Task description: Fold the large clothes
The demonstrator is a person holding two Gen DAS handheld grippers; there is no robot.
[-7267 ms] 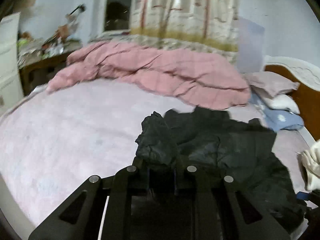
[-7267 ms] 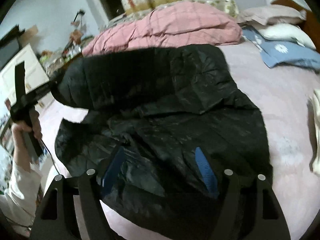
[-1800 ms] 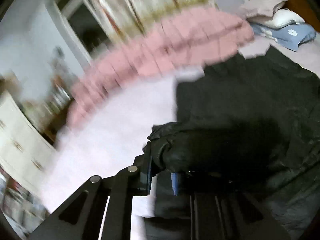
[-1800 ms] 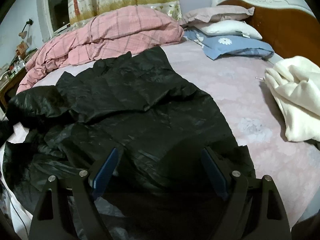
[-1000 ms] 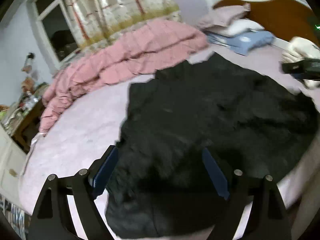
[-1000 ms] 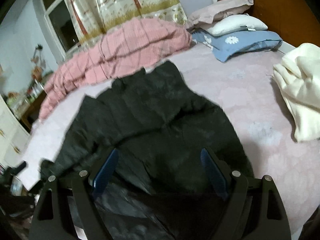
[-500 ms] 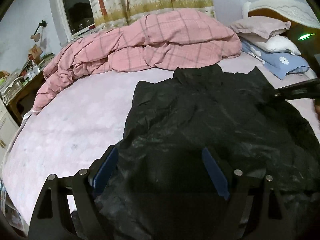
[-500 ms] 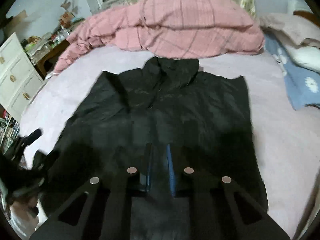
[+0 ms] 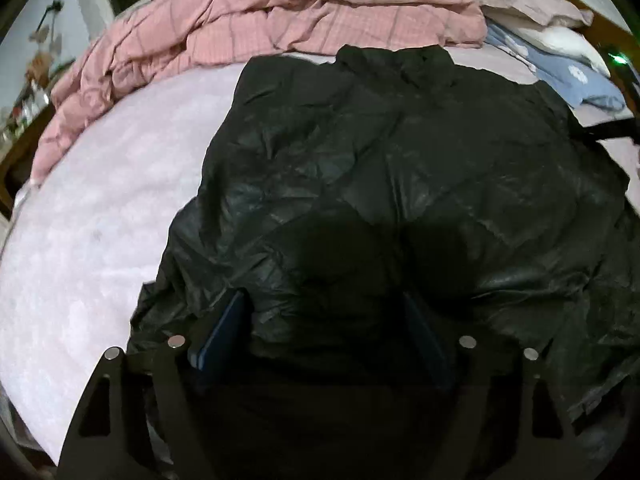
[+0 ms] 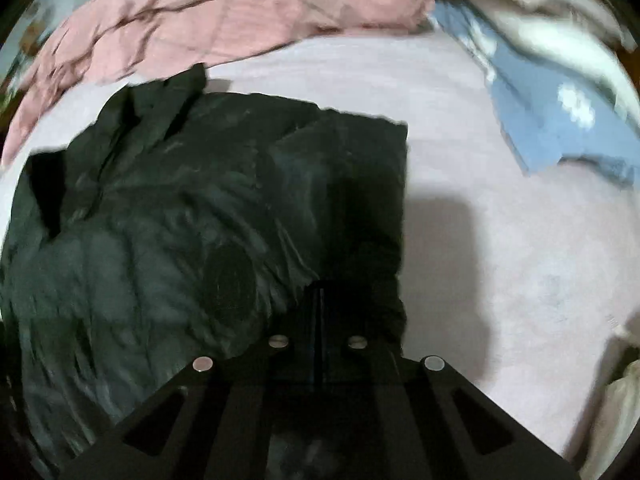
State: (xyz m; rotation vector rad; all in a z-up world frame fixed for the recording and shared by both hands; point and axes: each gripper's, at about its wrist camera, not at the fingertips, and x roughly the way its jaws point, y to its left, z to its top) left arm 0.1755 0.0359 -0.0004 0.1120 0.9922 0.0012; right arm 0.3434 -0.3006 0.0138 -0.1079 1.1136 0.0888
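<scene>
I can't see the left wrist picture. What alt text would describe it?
A black puffy jacket lies spread on a bed with a pale pink sheet, collar toward a rumpled pink checked quilt. At the bottom, the left gripper is closing its blue-padded fingers around the jacket's near edge. Pillows sit at upper right.

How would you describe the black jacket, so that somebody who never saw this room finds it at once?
Start from the bed with its pale pink cover. At its far end lies a crumpled pink checked quilt; nearer than the quilt, the black jacket is spread flat. It is the only black, shiny, quilted thing there.
</scene>
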